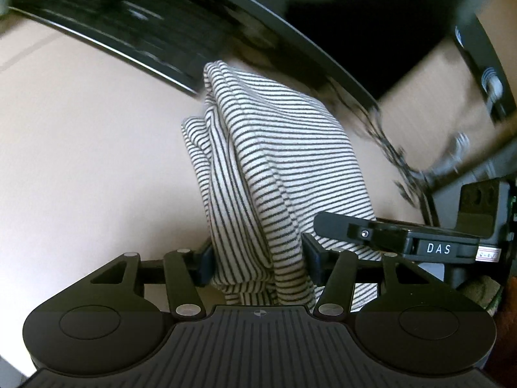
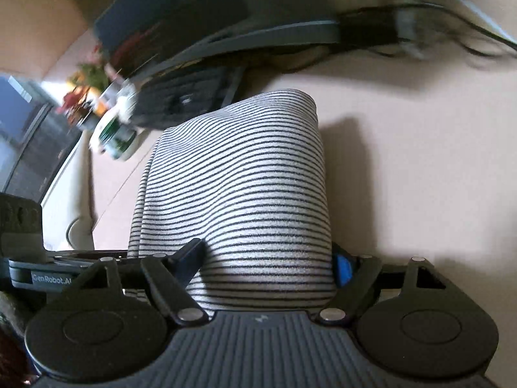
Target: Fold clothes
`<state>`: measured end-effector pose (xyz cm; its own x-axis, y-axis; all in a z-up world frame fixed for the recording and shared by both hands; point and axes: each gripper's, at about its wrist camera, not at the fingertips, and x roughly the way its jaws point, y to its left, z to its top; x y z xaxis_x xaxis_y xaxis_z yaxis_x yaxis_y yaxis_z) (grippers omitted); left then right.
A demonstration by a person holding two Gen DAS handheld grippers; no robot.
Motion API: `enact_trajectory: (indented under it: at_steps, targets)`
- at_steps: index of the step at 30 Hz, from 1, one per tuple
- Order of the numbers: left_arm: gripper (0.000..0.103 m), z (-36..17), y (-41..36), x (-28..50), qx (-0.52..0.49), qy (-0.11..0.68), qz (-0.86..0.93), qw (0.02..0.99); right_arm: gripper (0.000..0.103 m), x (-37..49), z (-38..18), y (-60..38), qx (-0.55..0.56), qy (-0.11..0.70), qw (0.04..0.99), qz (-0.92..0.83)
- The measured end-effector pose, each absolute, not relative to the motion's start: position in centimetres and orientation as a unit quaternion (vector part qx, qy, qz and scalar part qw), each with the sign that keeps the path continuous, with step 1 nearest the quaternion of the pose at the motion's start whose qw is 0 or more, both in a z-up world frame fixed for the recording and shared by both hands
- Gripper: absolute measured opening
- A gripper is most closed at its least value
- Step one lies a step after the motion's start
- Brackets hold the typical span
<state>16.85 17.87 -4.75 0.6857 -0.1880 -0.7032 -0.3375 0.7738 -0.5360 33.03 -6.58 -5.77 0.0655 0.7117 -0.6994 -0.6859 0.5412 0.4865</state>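
Note:
A white garment with thin black stripes (image 1: 274,168) hangs bunched from my left gripper (image 1: 258,262), which is shut on a thick fold of it above the pale table (image 1: 80,148). In the right wrist view the same striped garment (image 2: 239,187) drapes forward in a smooth folded mass, and my right gripper (image 2: 268,265) is shut on its near edge. The right gripper's body (image 1: 420,239) shows at the right of the left wrist view, close beside the cloth. The fingertips of both grippers are mostly buried in fabric.
A dark keyboard (image 1: 122,29) and a monitor base (image 1: 323,51) lie at the back of the table. Cables (image 2: 436,16) trail at the back right. A white-green jar (image 2: 116,135) and colourful clutter (image 2: 84,90) stand at the left edge.

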Motion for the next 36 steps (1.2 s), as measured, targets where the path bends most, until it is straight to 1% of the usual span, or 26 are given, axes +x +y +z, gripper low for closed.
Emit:
enact_trajectory:
  at_steps: [5, 8, 9, 11, 13, 16, 17, 18, 20, 22, 24, 26, 27, 28, 29, 31, 32, 35, 36]
  targets:
    - [0.059, -4.8, 20.2, 17.4, -0.341, 0.376, 0.063, 0.859, 0.080, 33.1, -5.2, -2.4, -0.021, 0.469, 0.727, 0.501]
    - [0.059, -4.4, 20.6, 17.7, -0.333, 0.372, 0.063, 0.864, 0.080, 33.7, -5.2, -2.3, -0.026, 0.465, 0.729, 0.502]
    - [0.057, -4.0, 20.5, 17.6, -0.323, 0.374, 0.062, 0.867, 0.081, 33.8, -5.1, -2.4, -0.027, 0.463, 0.729, 0.503]
    - [0.057, -2.4, 20.4, 17.2, -0.291, 0.370, 0.069, 0.880, 0.084, 33.9, -4.7, -2.9, -0.035, 0.455, 0.733, 0.504]
    - [0.056, 0.0, 20.9, 16.6, -0.258, 0.343, 0.083, 0.900, 0.087, 33.3, -3.9, -3.3, -0.057, 0.433, 0.746, 0.503]
    - [0.056, 2.5, 22.2, 17.5, -0.263, 0.300, 0.072, 0.914, 0.098, 32.1, -3.3, -3.8, -0.099, 0.400, 0.764, 0.496]
    - [0.056, 2.6, 22.4, 18.3, -0.265, 0.297, 0.066, 0.915, 0.099, 31.7, -3.2, -3.8, -0.108, 0.393, 0.768, 0.493]
    - [0.056, 2.6, 22.5, 19.2, -0.268, 0.294, 0.060, 0.916, 0.099, 31.3, -3.1, -3.7, -0.112, 0.391, 0.768, 0.494]
    - [0.056, 0.9, 22.9, 21.3, -0.272, 0.319, 0.054, 0.907, 0.103, 30.7, -3.1, -3.7, -0.116, 0.392, 0.763, 0.500]
    - [0.056, -1.2, 23.2, 23.0, -0.271, 0.345, 0.055, 0.897, 0.103, 30.2, -3.7, -3.7, -0.117, 0.407, 0.755, 0.501]
    - [0.057, -2.5, 23.7, 23.1, -0.267, 0.341, 0.052, 0.900, 0.103, 30.1, -4.5, -4.1, -0.102, 0.426, 0.746, 0.502]
    - [0.056, -2.6, 24.4, 22.9, -0.281, 0.341, 0.049, 0.896, 0.087, 30.2, -4.1, -4.6, -0.081, 0.435, 0.739, 0.508]
    - [0.056, -2.5, 24.7, 22.8, -0.285, 0.342, 0.050, 0.894, 0.083, 30.3, -3.3, -4.8, -0.073, 0.431, 0.742, 0.508]
    - [0.056, -2.6, 24.9, 22.8, -0.281, 0.343, 0.051, 0.895, 0.076, 30.5, -2.4, -4.9, -0.063, 0.426, 0.743, 0.512]
    - [0.056, -2.8, 25.2, 22.7, -0.287, 0.341, 0.051, 0.894, 0.072, 30.8, -1.5, -5.1, -0.053, 0.418, 0.744, 0.519]
    - [0.057, -3.1, 25.8, 22.6, -0.305, 0.335, 0.050, 0.890, 0.072, 31.5, -0.1, -5.4, -0.043, 0.404, 0.746, 0.529]
    - [0.056, -3.1, 25.8, 22.6, -0.310, 0.331, 0.046, 0.890, 0.072, 31.7, -0.1, -5.3, -0.059, 0.399, 0.748, 0.527]
    - [0.057, -3.1, 25.4, 22.9, -0.306, 0.324, 0.036, 0.894, 0.072, 31.7, -2.4, -5.0, -0.130, 0.418, 0.744, 0.505]
    - [0.057, -3.1, 25.2, 23.0, -0.298, 0.325, 0.037, 0.897, 0.072, 31.4, -3.0, -5.3, -0.129, 0.422, 0.742, 0.504]
